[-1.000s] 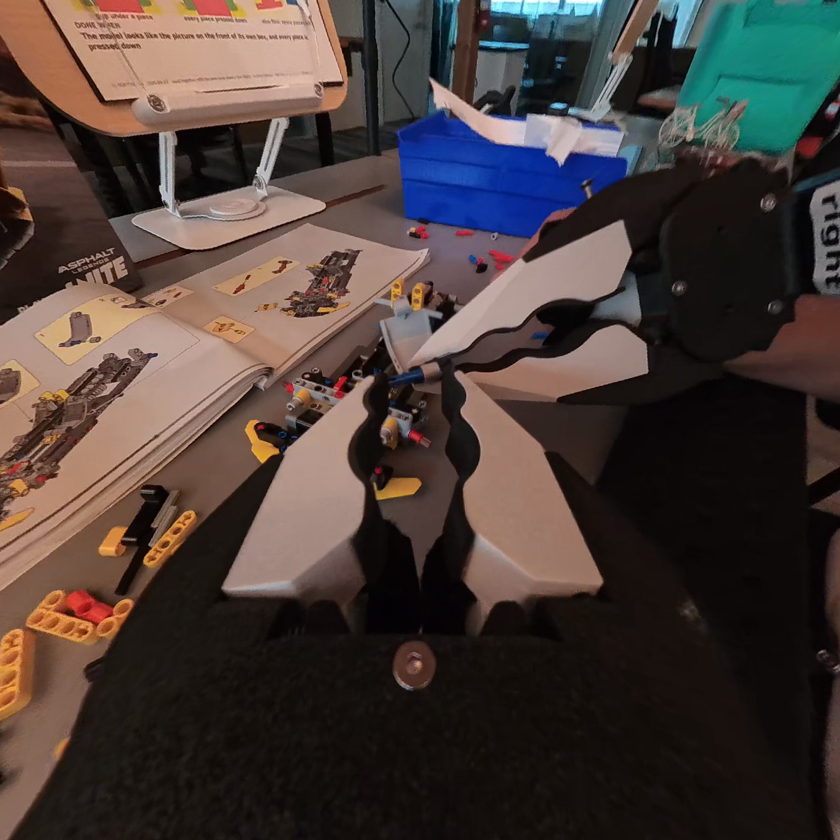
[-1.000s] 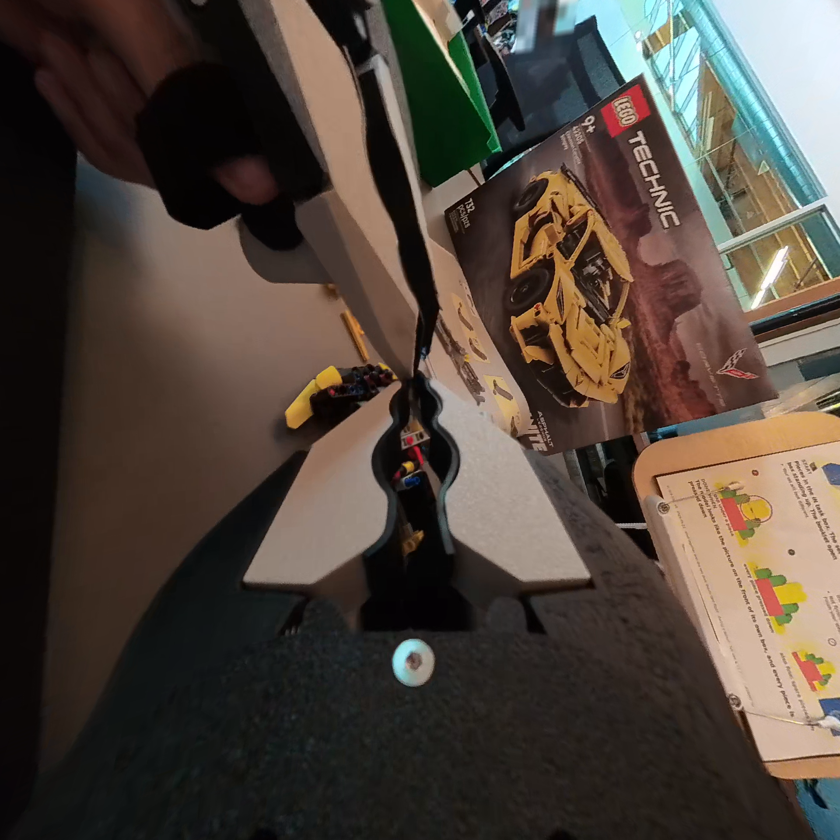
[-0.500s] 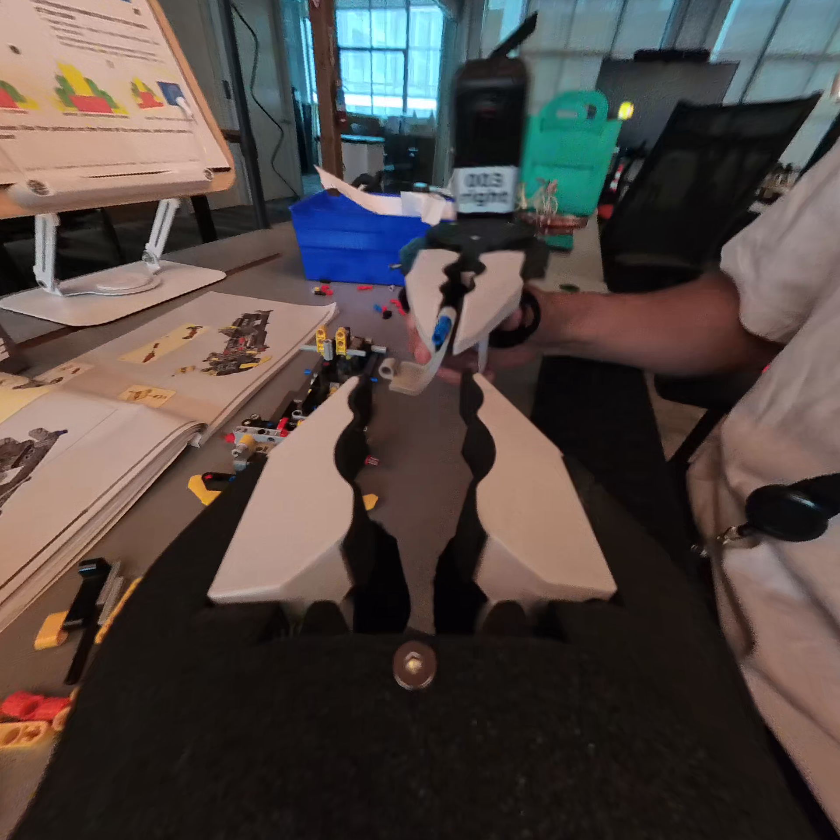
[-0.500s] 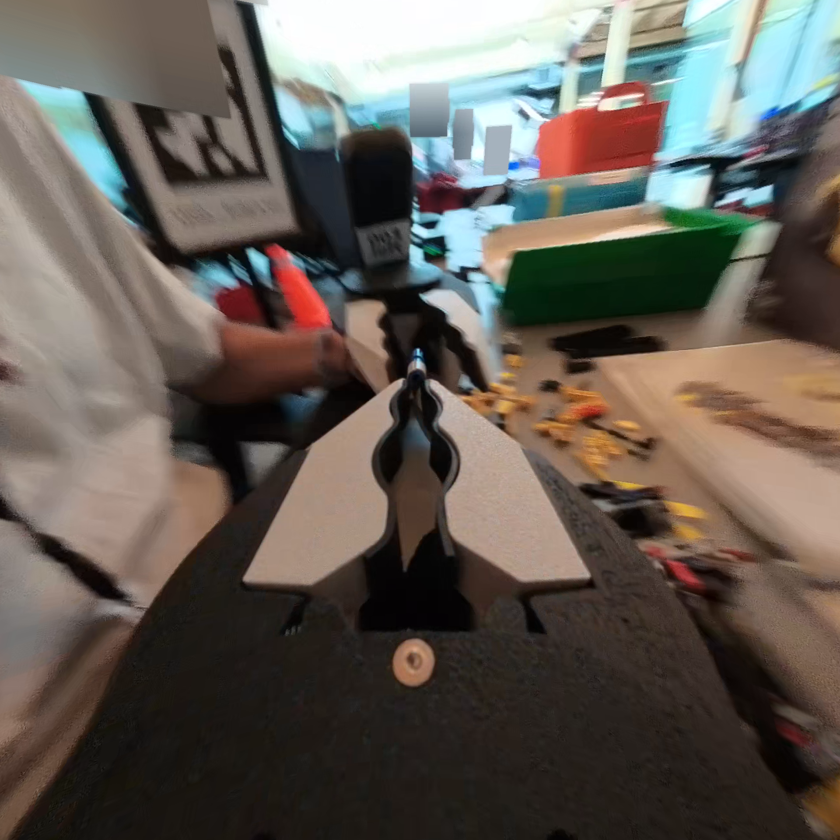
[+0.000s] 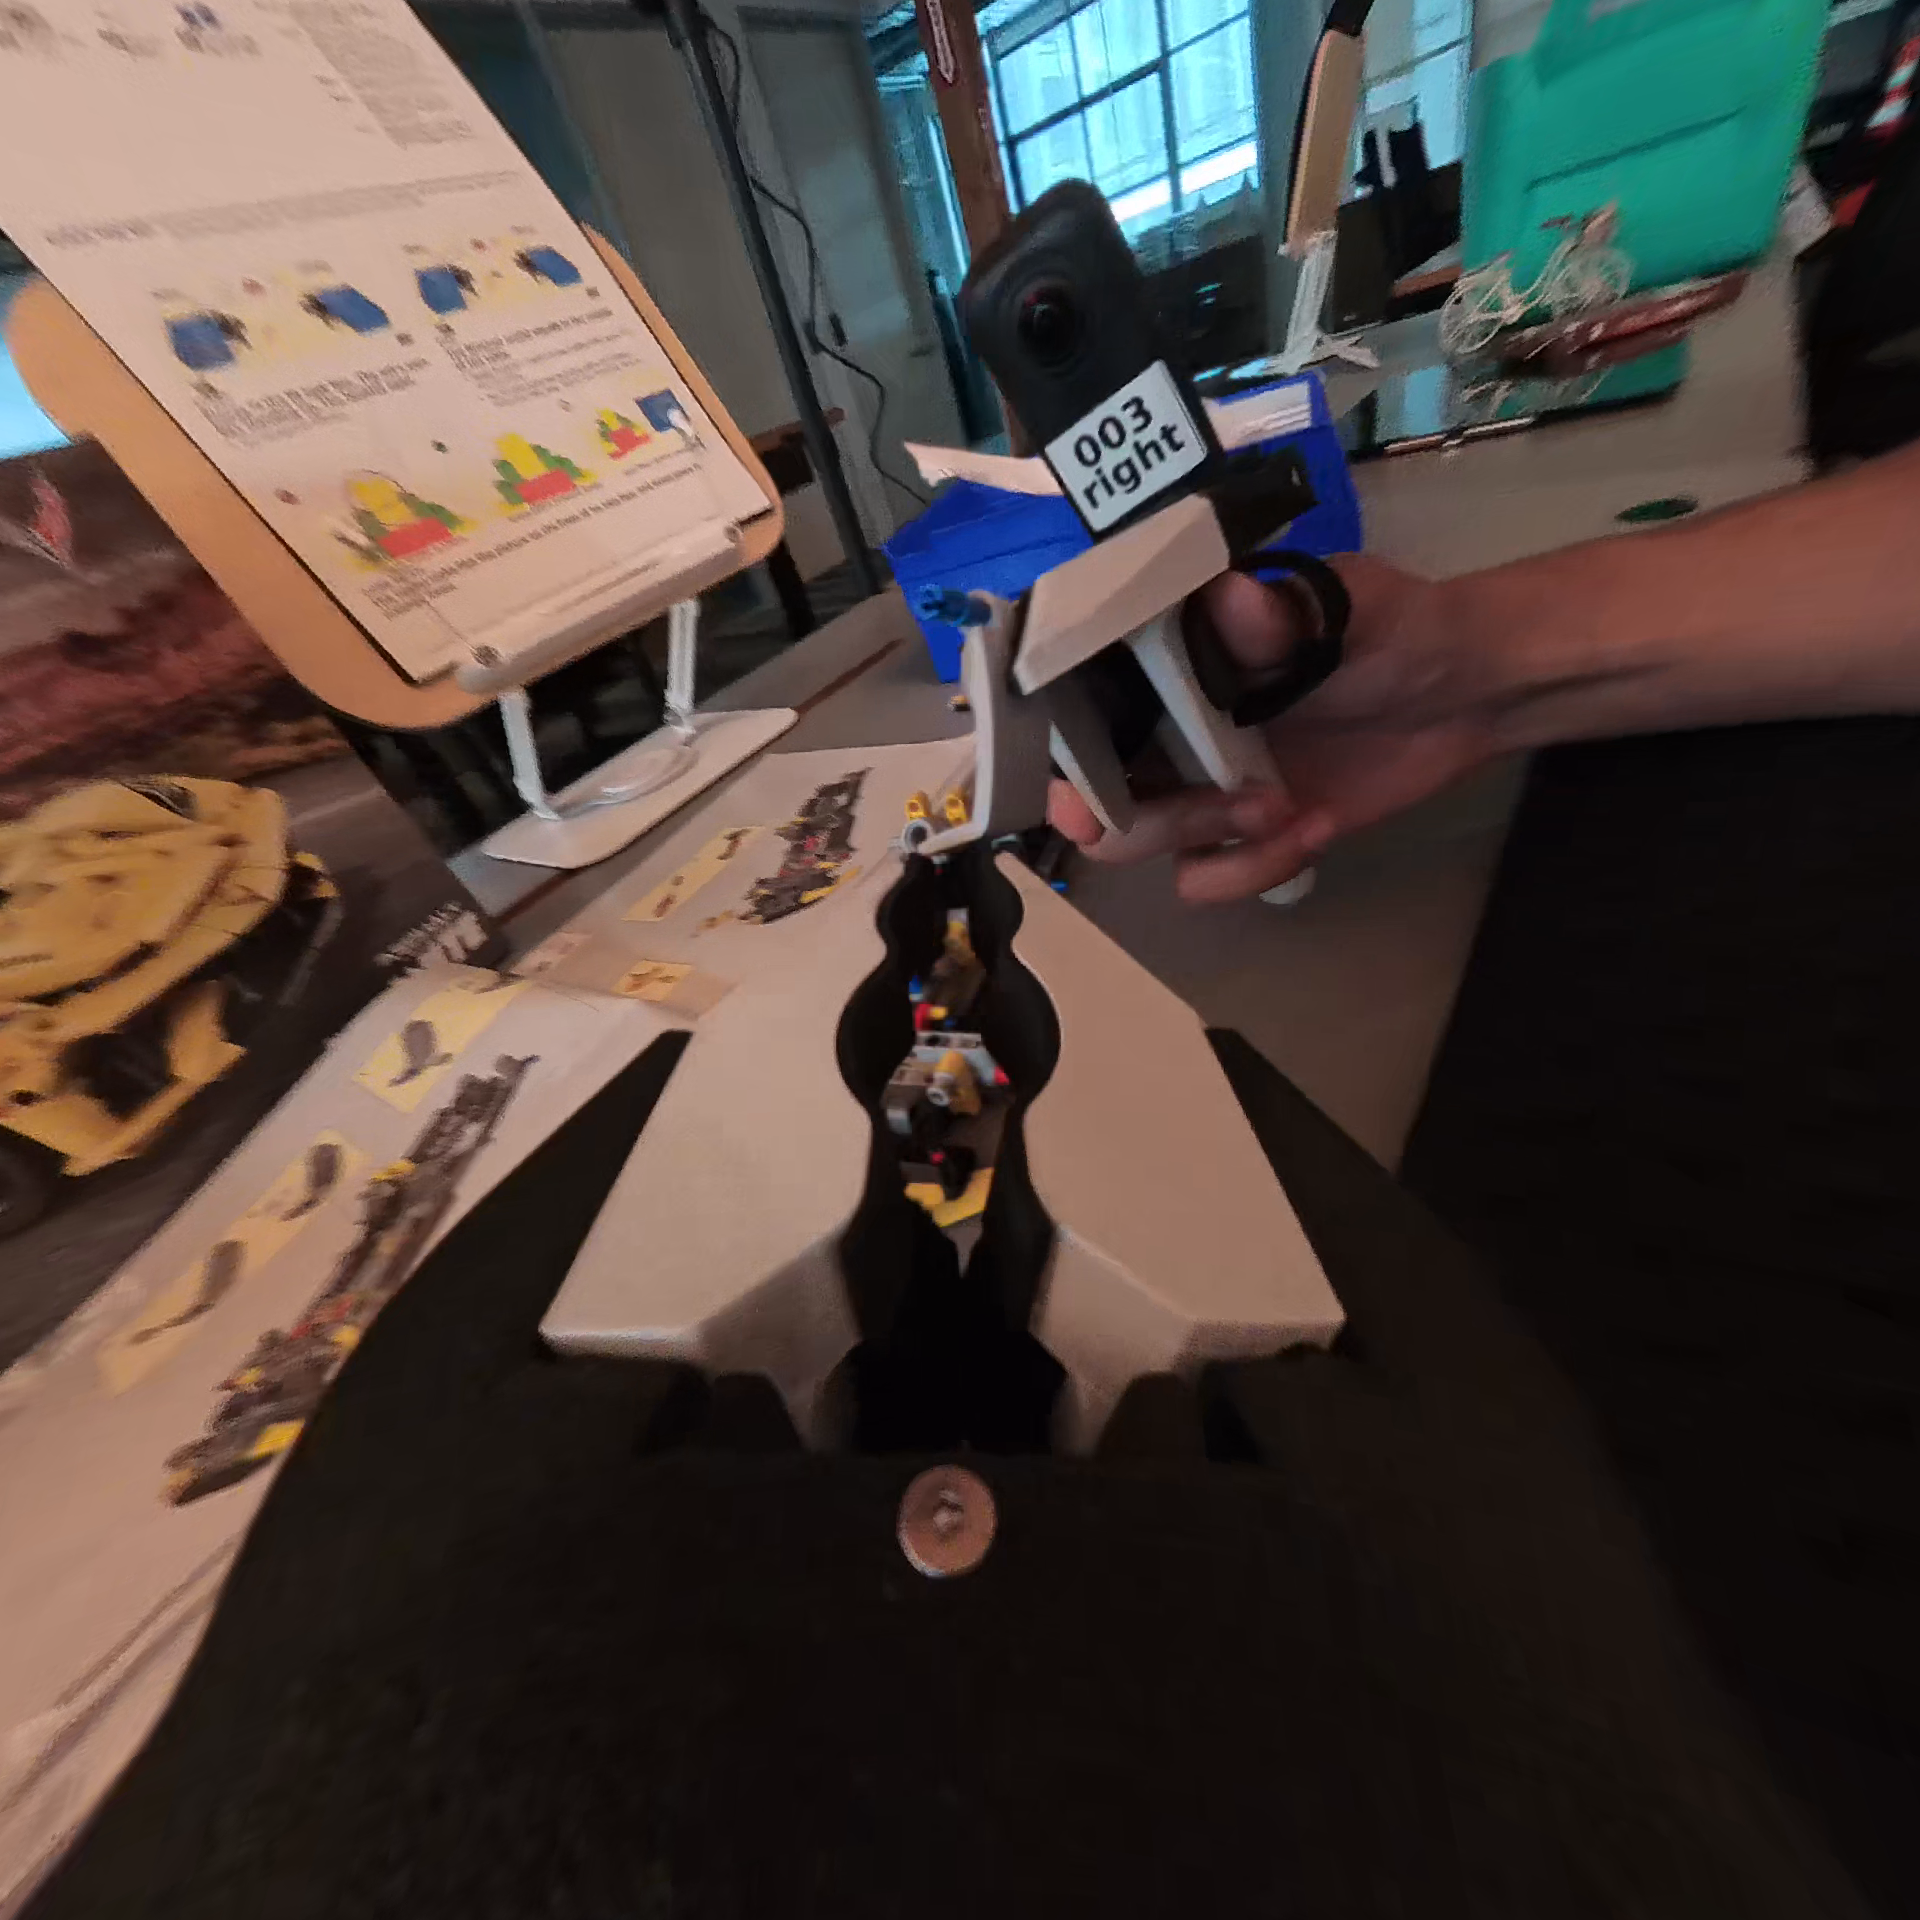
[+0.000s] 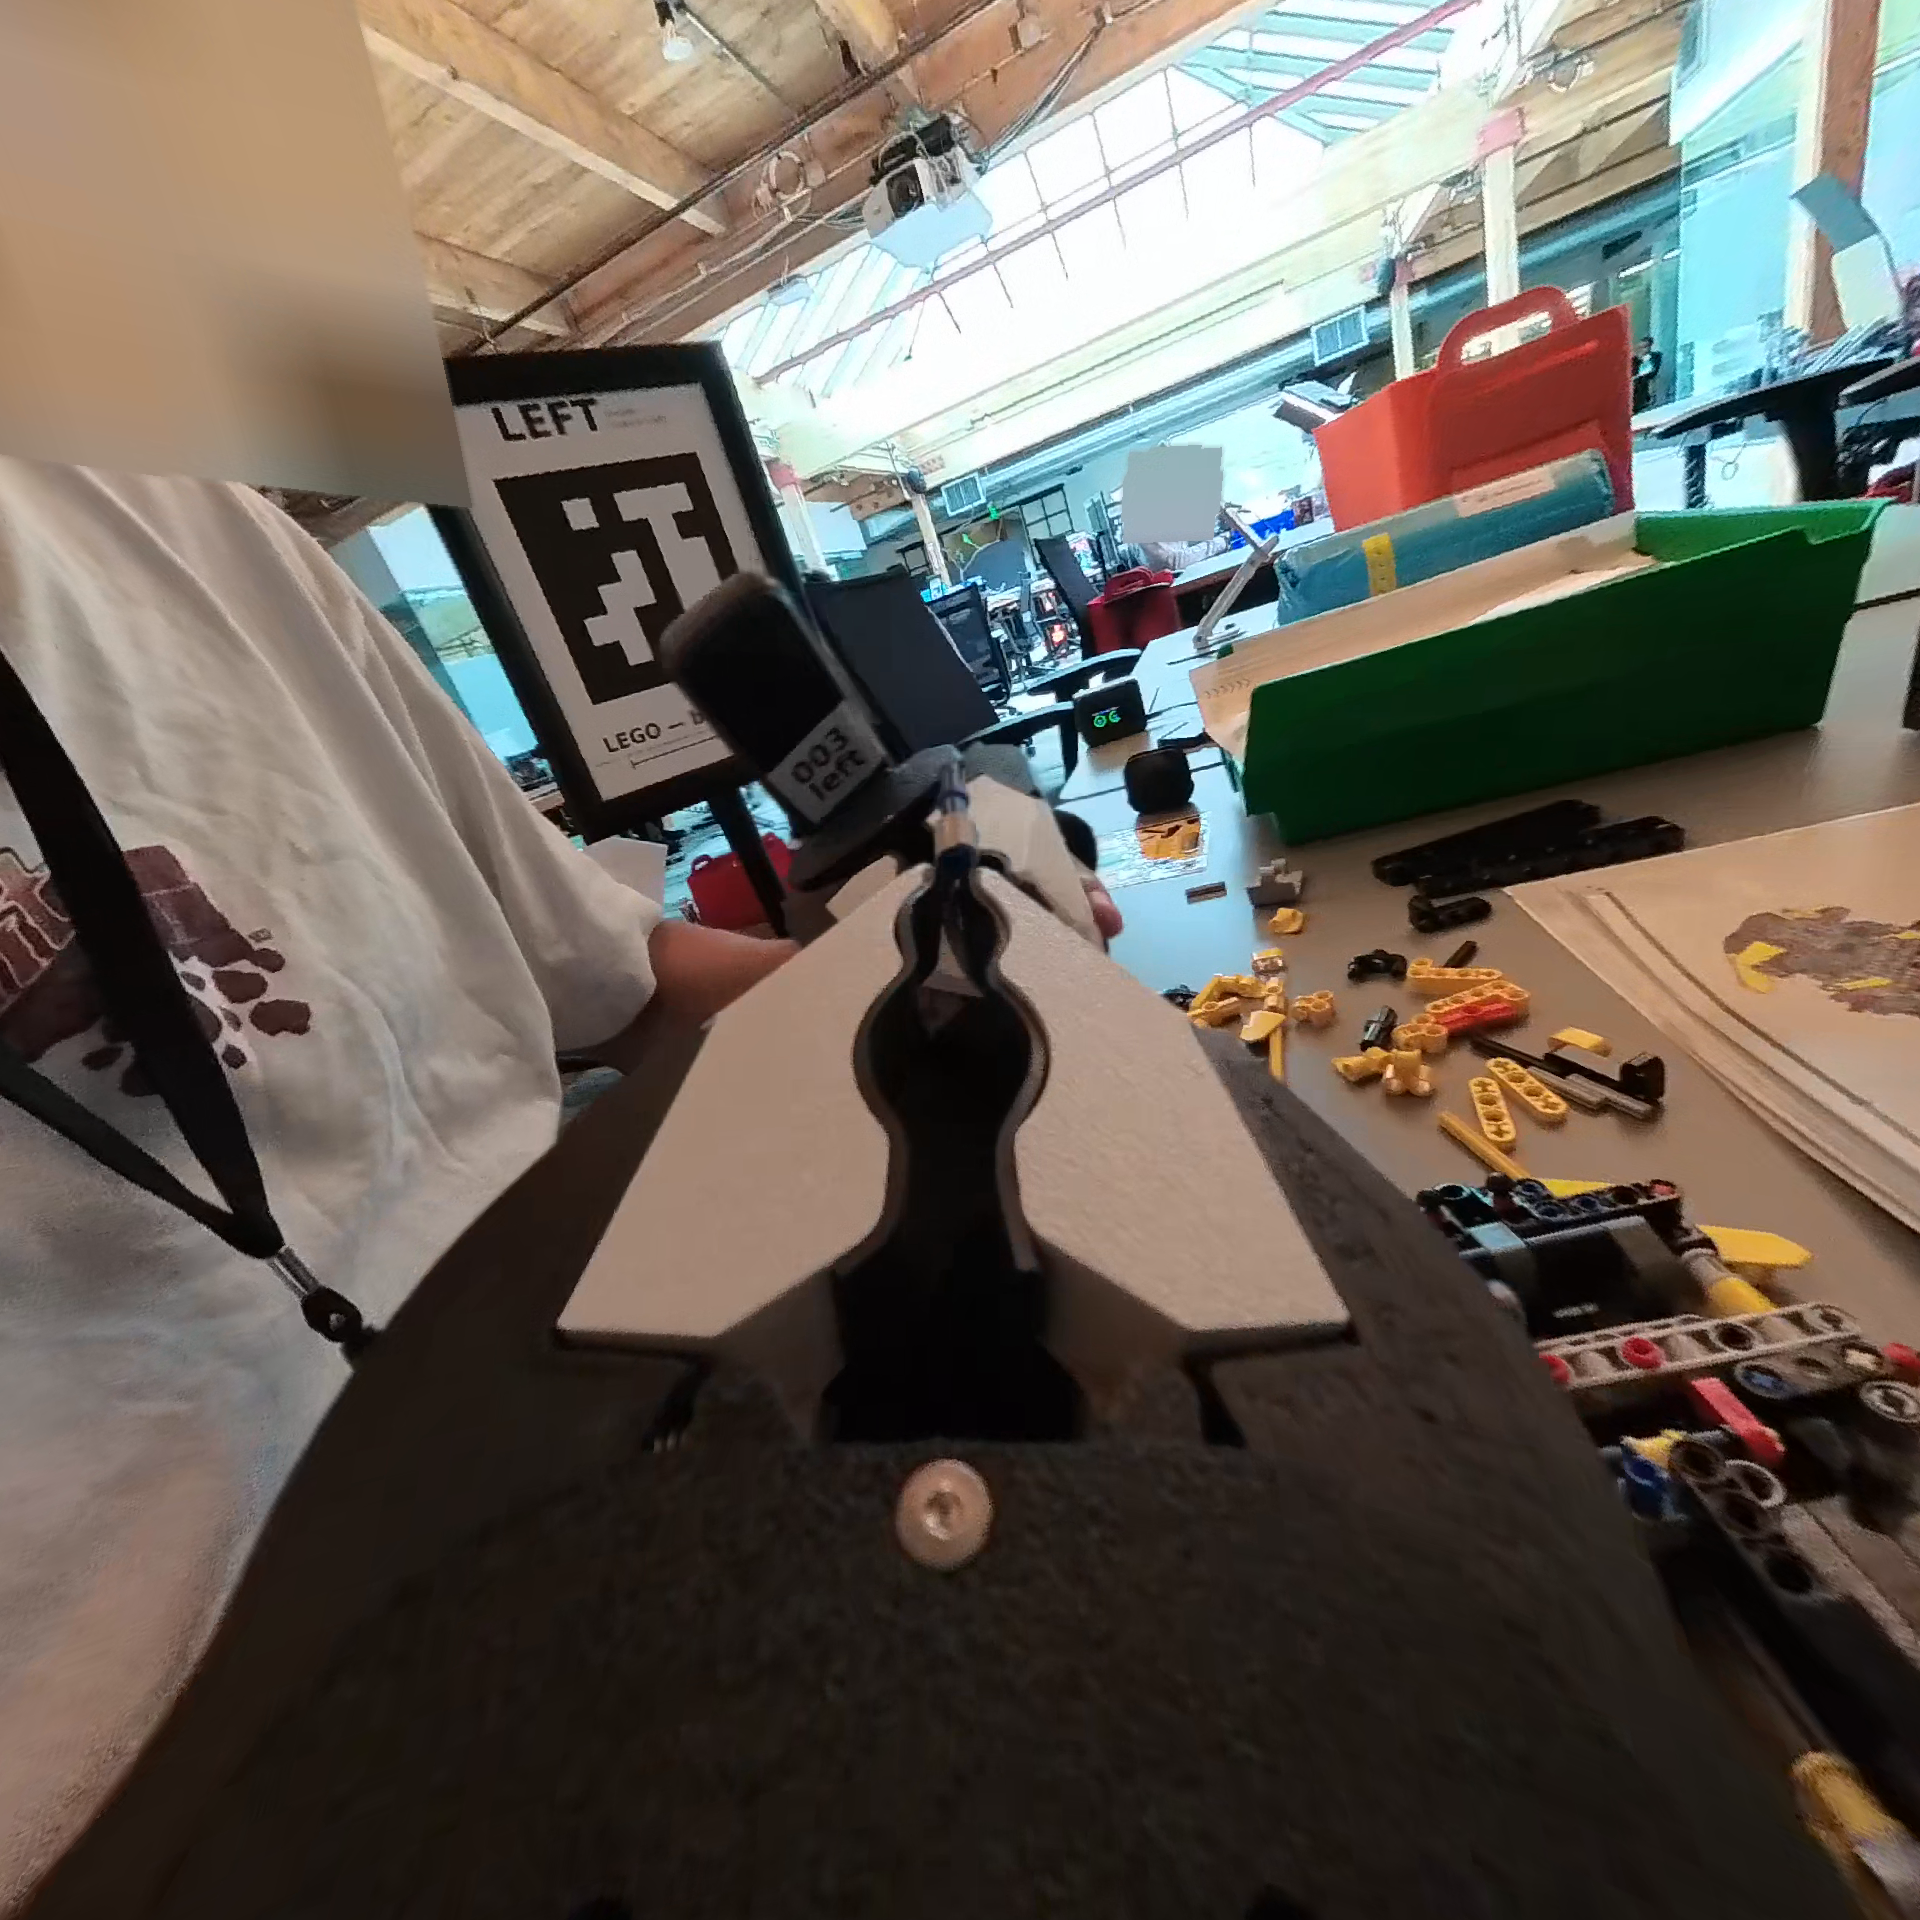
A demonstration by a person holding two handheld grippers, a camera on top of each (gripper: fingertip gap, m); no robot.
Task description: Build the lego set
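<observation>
Nearest you, your left hand-held gripper (image 5: 951, 868) has its tips pinched together on the lower end of a curved grey lego panel (image 5: 995, 727). Just beyond, your right hand-held gripper (image 6: 954, 868) is clamped on the same panel's upper end, by its blue pin (image 5: 951, 606). Below, the half-built lego chassis (image 6: 1662, 1351) lies on the tabletop (image 6: 1340, 945), loose yellow pieces (image 6: 1434, 1023) farther out, instruction booklet (image 5: 540, 997) at left.

Left gripper (image 5: 951, 883): jaws nearly closed at tips, pointing toward right gripper. Right gripper (image 6: 951, 883): jaws pinched together at tips, raised above counter, held in person's hand (image 5: 1278, 769), finger through black trigger loop, forearm reaching in from right.
</observation>
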